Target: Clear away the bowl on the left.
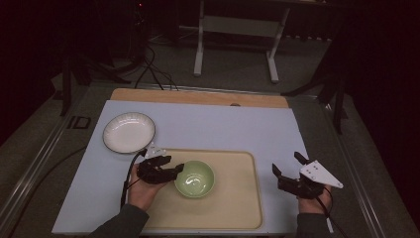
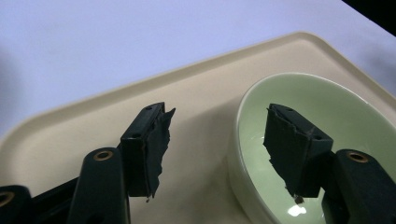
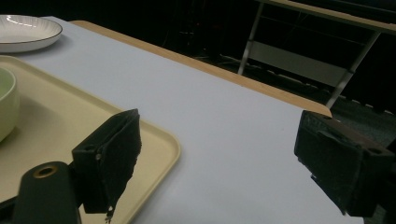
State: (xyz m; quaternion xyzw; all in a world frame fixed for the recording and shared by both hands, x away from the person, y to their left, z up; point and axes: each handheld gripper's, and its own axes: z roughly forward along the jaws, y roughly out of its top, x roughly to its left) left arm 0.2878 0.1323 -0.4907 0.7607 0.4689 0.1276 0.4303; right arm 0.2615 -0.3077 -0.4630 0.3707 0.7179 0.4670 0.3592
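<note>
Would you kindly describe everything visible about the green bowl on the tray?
The green bowl is pale green, round and glossy, like glazed ceramic, and empty. It stands upright on the beige tray, left of its centre. The left tool straddles its near rim with open jaws, one inside, one outside; the pads do not press on it.

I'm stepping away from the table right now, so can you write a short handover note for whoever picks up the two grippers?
Left gripper: open, jaws astride the near rim of the green bowl, one inside, one outside, pads not pressing on it.
Right gripper: open, holding nothing, over the white mat right of the tray.
Things: the green bowl sits upright on the beige tray; the white plate lies on the mat beyond the tray's far left corner.
Done: bowl is on the tray.
Left: probably the plate, untouched so far; back the left gripper off the bowl first.
</note>
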